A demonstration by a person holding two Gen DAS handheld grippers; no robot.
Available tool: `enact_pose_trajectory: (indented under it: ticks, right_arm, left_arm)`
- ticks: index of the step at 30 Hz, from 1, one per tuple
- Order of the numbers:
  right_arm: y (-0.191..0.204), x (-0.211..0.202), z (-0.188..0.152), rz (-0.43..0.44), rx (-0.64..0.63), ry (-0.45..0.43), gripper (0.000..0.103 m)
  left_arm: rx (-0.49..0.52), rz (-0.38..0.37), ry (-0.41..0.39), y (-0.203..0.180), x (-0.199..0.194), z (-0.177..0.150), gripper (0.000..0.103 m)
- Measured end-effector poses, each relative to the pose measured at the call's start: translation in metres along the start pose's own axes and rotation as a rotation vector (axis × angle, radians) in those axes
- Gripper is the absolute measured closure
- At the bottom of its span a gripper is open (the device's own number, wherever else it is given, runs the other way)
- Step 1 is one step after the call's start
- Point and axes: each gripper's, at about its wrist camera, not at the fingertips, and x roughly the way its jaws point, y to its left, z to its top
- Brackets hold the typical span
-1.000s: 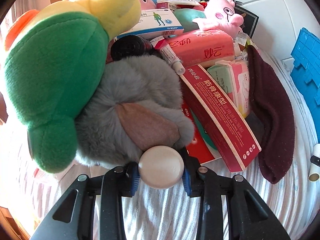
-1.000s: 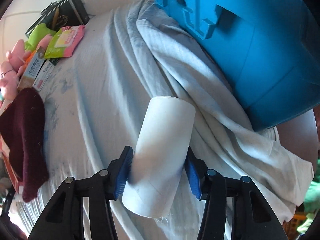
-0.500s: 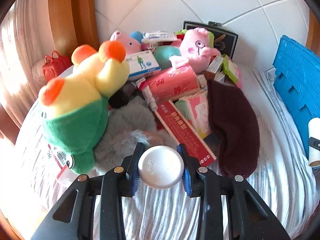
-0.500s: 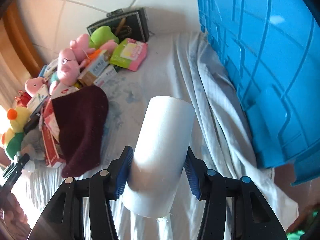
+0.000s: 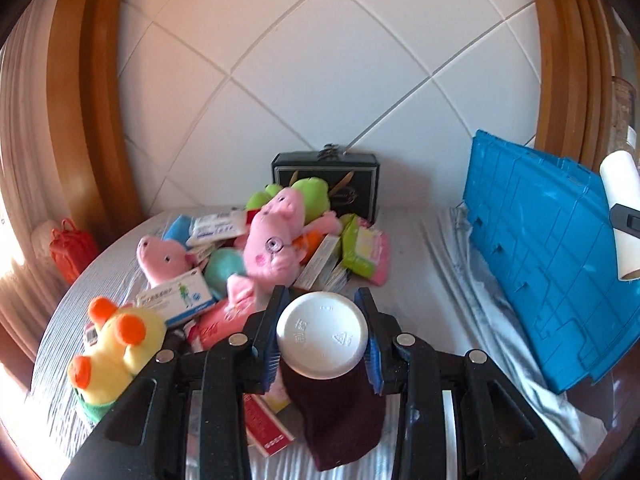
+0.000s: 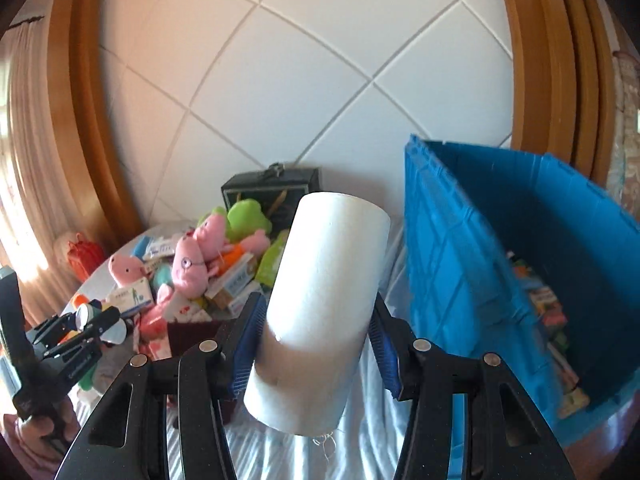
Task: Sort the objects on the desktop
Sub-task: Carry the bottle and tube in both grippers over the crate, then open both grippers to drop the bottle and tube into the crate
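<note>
Left gripper (image 5: 323,336) clamped narrow across a round white bottle (image 5: 322,335), gripped only at the sides of its smooth body, base facing the camera. Right gripper (image 6: 316,330) set wider, pinching a white paper roll (image 6: 320,304) near its lower end, most of its length sticking out past the pads. Both loads carried clear of the cloth-covered table (image 5: 420,280): bottle above the heap of plush toys (image 5: 276,240) and boxes towards the left edge, roll in front of the blue crate (image 6: 460,280) at the right edge.

Likely trouble: bottle slipping down between the pads onto the heap, given the smooth curved wall. Roll levering out of the pinch or crushing, being soft and held off-centre. Roll's far end catching the near crate wall if swung across too low. Also possible: a clash of the two grippers over the crate opening.
</note>
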Motion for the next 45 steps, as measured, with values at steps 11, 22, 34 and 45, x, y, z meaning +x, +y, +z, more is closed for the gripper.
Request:
enact_pose_trajectory:
  ticks: [11, 22, 34, 45]
  right_arm:
    - [-0.115, -0.054, 0.057, -0.176, -0.009, -0.108, 0.053]
    - [-0.272, -0.016, 0.094, -0.257, -0.072, 0.122, 0.053]
    - [-0.390, 0.122, 0.121, -0.165, 0.007, 0.448, 0.053]
    - [-0.444, 0.302, 0.073, -0.179, 0.073, 0.782, 0.053]
  left_arm:
    - [0.113, -0.221, -0.088, -0.161, -0.013, 0.090, 0.070]
    - [0.200, -0.479, 0.107, -0.351, 0.013, 0.165, 0.070]
    - [0.225, -0.312, 0.501, -0.494, 0.180, 0.177, 0.070]
    - [0.275, -0.191, 0.783, -0.523, 0.335, 0.124, 0.070]
